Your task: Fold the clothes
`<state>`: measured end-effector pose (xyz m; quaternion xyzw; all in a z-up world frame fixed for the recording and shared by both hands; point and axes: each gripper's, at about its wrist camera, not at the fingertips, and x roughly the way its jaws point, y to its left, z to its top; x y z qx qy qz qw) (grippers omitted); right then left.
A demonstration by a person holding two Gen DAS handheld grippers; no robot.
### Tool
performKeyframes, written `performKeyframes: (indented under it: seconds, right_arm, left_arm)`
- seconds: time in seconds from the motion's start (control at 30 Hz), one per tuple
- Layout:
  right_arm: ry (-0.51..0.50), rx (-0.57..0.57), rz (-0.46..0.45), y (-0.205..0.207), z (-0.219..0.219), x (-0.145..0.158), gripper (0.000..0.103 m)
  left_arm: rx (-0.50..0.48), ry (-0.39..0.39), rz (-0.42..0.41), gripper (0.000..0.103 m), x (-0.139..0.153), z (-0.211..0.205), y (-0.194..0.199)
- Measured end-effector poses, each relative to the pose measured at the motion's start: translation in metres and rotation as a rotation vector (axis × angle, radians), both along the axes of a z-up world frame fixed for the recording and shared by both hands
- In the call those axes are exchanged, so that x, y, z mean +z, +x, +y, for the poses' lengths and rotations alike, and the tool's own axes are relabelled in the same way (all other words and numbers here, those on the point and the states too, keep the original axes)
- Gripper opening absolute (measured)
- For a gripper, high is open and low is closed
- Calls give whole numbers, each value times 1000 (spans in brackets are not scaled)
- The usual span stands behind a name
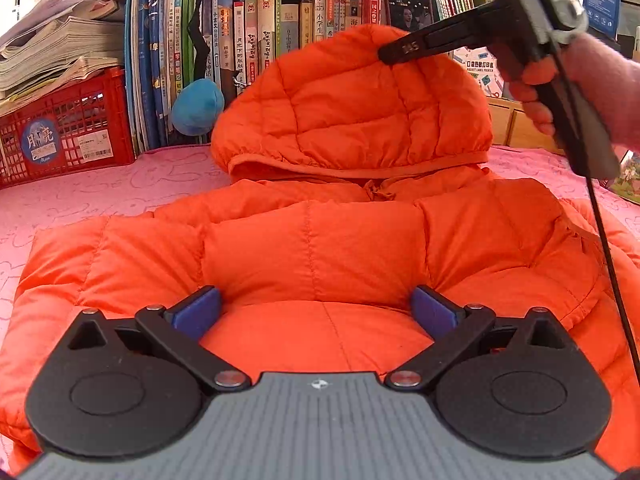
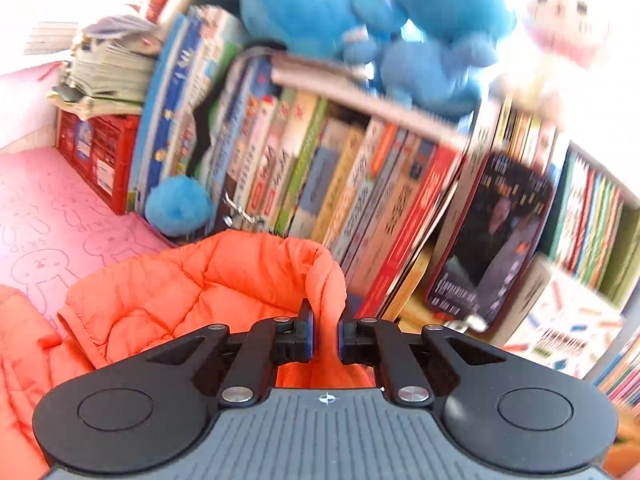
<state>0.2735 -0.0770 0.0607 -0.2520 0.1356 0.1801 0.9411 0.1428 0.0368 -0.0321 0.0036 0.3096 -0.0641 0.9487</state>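
Observation:
An orange quilted puffer jacket (image 1: 320, 248) lies on the pink mat (image 1: 100, 192), its hood (image 1: 352, 104) lifted upright toward the bookshelf. My left gripper (image 1: 316, 308) is open, its blue-padded fingers (image 1: 200, 308) pressed down on the jacket's body with fabric bulging between them. In the left wrist view my right gripper (image 1: 396, 52) comes in from the upper right, held by a hand (image 1: 536, 96), and pinches the hood's top. The right wrist view shows that gripper (image 2: 325, 334) shut on a fold of the hood (image 2: 224, 276).
A bookshelf (image 1: 280, 40) packed with books stands right behind the hood. A red crate (image 1: 68, 128) under stacked papers sits at back left. Blue plush toys (image 2: 360, 20) rest on top of the books, and a phone (image 1: 408, 8) leans against them. A black cable (image 1: 608, 272) hangs from the right gripper.

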Motion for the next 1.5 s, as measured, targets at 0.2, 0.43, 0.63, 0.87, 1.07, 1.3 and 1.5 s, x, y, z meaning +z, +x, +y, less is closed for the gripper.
performKeyframes:
  seconds: [0.2, 0.43, 0.63, 0.87, 1.07, 1.3, 1.5]
  right_arm:
    - [-234, 94, -343, -115, -25, -5, 12]
    - [-320, 141, -422, -193, -38, -52, 11]
    - [-352, 172, -421, -223, -41, -83, 11]
    - [-368, 186, -422, -237, -44, -101, 11]
    - [-365, 171, -369, -249, -57, -110, 11]
    - [289, 67, 127, -257, -103, -63, 30]
    - [937, 50, 466, -217, -132, -62, 58]
  left_arm:
    - [6, -81, -15, 99, 20, 22, -21]
    - [-48, -422, -3, 99, 63, 73, -56]
    - [-139, -1074, 114, 101, 57, 103, -30]
    - [56, -1010, 249, 99, 40, 66, 19]
    - [139, -1021, 178, 23, 31, 54, 8]
    - [95, -971, 108, 22, 33, 56, -28]
    - [97, -1008, 93, 22, 31, 59, -31]
